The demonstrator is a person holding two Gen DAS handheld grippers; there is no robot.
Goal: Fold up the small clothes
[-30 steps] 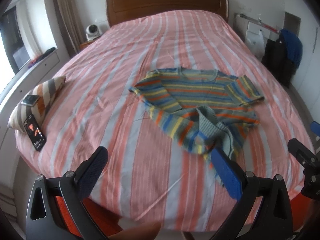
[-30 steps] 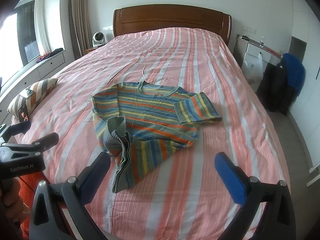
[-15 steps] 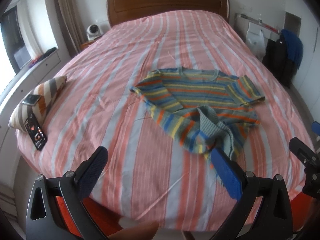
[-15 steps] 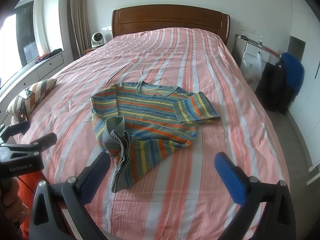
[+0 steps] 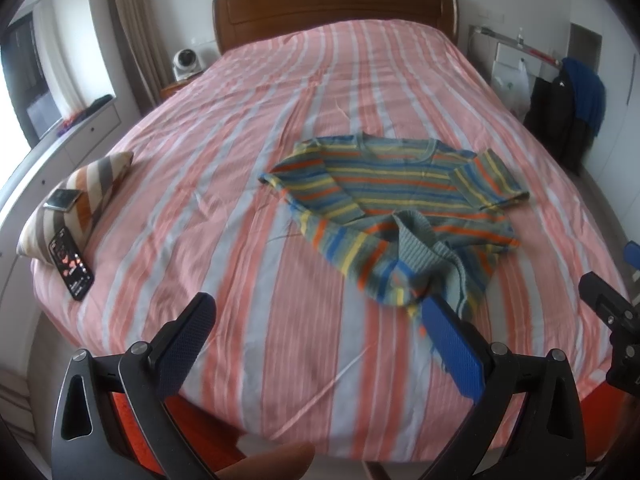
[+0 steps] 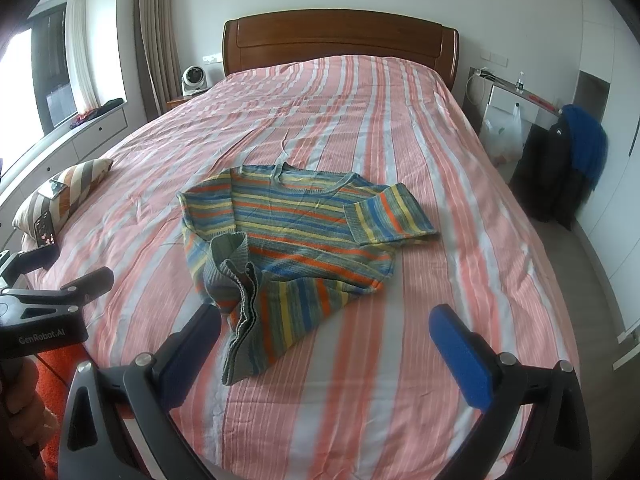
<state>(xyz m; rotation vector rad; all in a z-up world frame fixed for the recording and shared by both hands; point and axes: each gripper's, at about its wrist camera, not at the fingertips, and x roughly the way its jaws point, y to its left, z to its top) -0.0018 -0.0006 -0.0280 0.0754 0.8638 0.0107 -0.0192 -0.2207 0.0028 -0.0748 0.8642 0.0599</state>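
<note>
Sweater (image 5: 396, 208) (image 6: 296, 240), striped, lies partly folded on bed (image 5: 280, 340) (image 6: 400, 360), near foot end. Left gripper (image 5: 316, 336) and right gripper (image 6: 326, 344) hover before it, jaws wide open, holding nothing. Phone (image 5: 71, 269) beside cushion (image 5: 80, 196) at left edge. Headboard (image 5: 336, 4) far.

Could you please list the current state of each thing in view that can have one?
Striped sweater: lying on the bed, partly folded, one sleeve across the chest, hem bunched up.
Left gripper: open, empty, above the bed's near edge.
Right gripper: open, empty, short of the sweater.
Phone: screen lit, leaning against the striped cushion.
Bedspread: spread flat, lightly creased.
</note>
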